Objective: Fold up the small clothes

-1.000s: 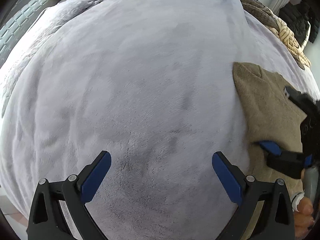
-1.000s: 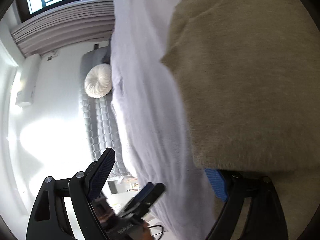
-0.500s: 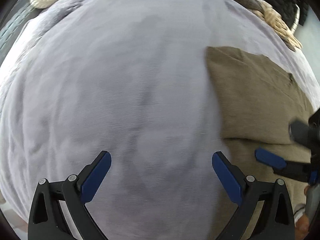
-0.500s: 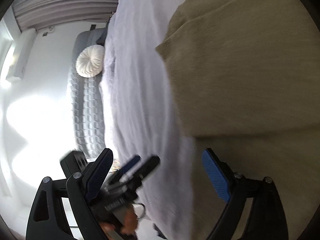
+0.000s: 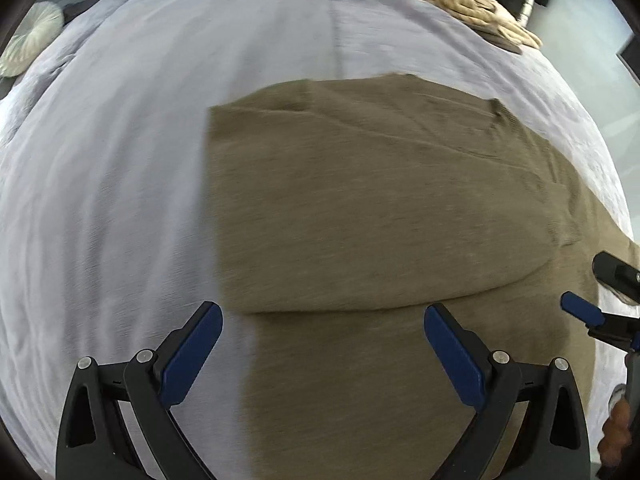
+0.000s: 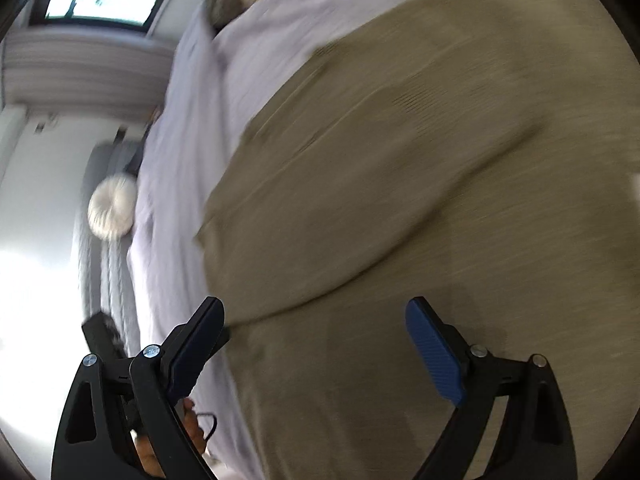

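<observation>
Olive-brown knit garment point(image 5: 380, 208) lies folded on the lavender bedspread point(image 5: 120, 160). Left gripper point(image 5: 322, 344) and right gripper point(image 6: 316, 340) both hover above it, jaws spread, empty.

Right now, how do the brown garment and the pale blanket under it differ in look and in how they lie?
The brown garment is olive-brown knit, the blanket pale lilac and plush. The garment is folded, one layer doubled over another; the blanket lies spread in a single layer. The garment covers only part of the blanket. Both lie flat, and neither is gripped.

Olive garment point(image 6: 420, 208) motion-blurred, cut off at right.
</observation>
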Available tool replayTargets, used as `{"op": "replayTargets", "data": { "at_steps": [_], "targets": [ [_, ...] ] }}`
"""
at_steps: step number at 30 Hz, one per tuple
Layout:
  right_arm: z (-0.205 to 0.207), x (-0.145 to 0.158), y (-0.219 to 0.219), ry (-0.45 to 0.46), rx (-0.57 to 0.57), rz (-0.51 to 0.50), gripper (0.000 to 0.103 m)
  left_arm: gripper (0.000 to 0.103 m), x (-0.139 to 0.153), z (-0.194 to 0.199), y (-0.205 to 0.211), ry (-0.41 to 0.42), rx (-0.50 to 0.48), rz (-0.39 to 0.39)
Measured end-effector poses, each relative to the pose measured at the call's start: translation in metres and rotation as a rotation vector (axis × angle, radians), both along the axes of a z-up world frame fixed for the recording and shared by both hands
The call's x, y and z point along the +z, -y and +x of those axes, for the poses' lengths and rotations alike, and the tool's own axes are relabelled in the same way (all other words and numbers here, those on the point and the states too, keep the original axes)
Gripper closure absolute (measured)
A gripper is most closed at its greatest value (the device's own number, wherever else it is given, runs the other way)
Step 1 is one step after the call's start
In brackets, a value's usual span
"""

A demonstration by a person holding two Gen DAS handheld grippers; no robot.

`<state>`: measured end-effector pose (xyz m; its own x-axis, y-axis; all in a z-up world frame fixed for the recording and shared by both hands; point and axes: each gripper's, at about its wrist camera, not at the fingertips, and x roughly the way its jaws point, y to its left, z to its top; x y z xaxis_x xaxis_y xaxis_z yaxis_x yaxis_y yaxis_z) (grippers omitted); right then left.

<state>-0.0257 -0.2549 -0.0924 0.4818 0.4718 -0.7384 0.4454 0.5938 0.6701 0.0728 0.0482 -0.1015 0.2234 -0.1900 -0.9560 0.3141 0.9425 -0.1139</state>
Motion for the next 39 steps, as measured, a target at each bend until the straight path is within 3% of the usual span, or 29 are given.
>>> {"op": "replayTargets", "data": {
  "at_steps": [13,20,25,29,36,38,39],
  "targets": [
    [-0.080,0.013,0.121,-0.041,-0.274,-0.072,0.009,0.001,-0.005,-0.031,0.087,-0.048,-0.115,-0.002],
    [-0.169,0.024,0.203,-0.040,-0.594,-0.132,0.009,0.001,-0.010,-0.046,0.141,-0.066,-0.199,0.001],
    [-0.215,0.025,0.252,-0.013,-0.790,-0.095,0.009,0.001,-0.010,-0.052,0.170,-0.073,-0.231,-0.002],
    [-0.222,0.028,0.282,0.024,-0.846,-0.079,0.009,0.001,-0.010,-0.054,0.189,-0.080,-0.228,-0.005],
    [-0.207,0.036,0.300,0.140,-0.838,-0.010,0.010,0.001,-0.016,-0.057,0.218,-0.084,-0.237,0.010],
    [-0.206,0.031,0.300,0.146,-0.846,0.036,0.026,0.001,-0.018,-0.056,0.223,-0.086,-0.234,0.008],
    [-0.205,0.026,0.300,0.149,-0.852,0.081,0.056,0.001,-0.020,-0.055,0.229,-0.086,-0.231,0.008]
  ]
}}
